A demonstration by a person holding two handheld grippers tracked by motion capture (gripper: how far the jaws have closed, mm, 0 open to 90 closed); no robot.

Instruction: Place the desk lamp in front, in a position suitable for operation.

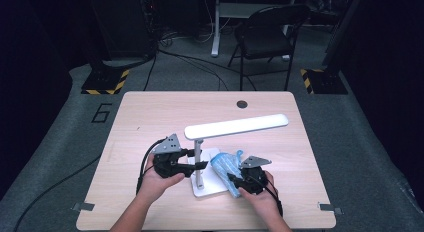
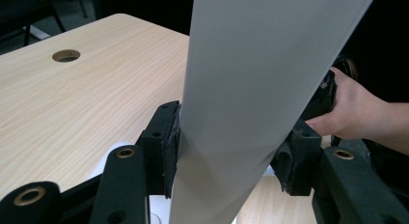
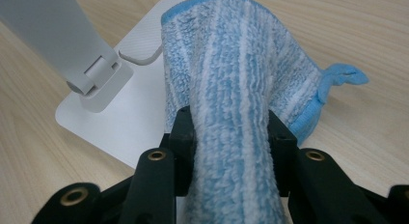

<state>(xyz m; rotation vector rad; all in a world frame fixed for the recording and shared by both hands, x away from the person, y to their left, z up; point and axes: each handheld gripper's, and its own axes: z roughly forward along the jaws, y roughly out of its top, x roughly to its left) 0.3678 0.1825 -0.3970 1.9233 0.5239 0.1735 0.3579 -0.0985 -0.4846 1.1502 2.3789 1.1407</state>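
Note:
A white desk lamp [image 1: 235, 126] stands on its flat base [image 1: 212, 187] near the table's front middle. My left gripper [image 1: 200, 158] is shut on the lamp's upright stem [image 2: 241, 89], both pads pressed against its sides. My right gripper [image 1: 229, 178] is shut on a bunched blue-and-white striped cloth [image 3: 236, 89]. The cloth [image 1: 226, 164] lies over the right part of the base [image 3: 120, 113], next to the stem's hinge [image 3: 96, 74]. A hand holds each gripper from the table's near edge.
The light wooden table [image 1: 150, 117] has a round cable hole [image 1: 242, 104] at the back. Beyond it on the grey floor stand a black folding chair [image 1: 267, 34] and stands with yellow-black striped feet [image 1: 106, 82].

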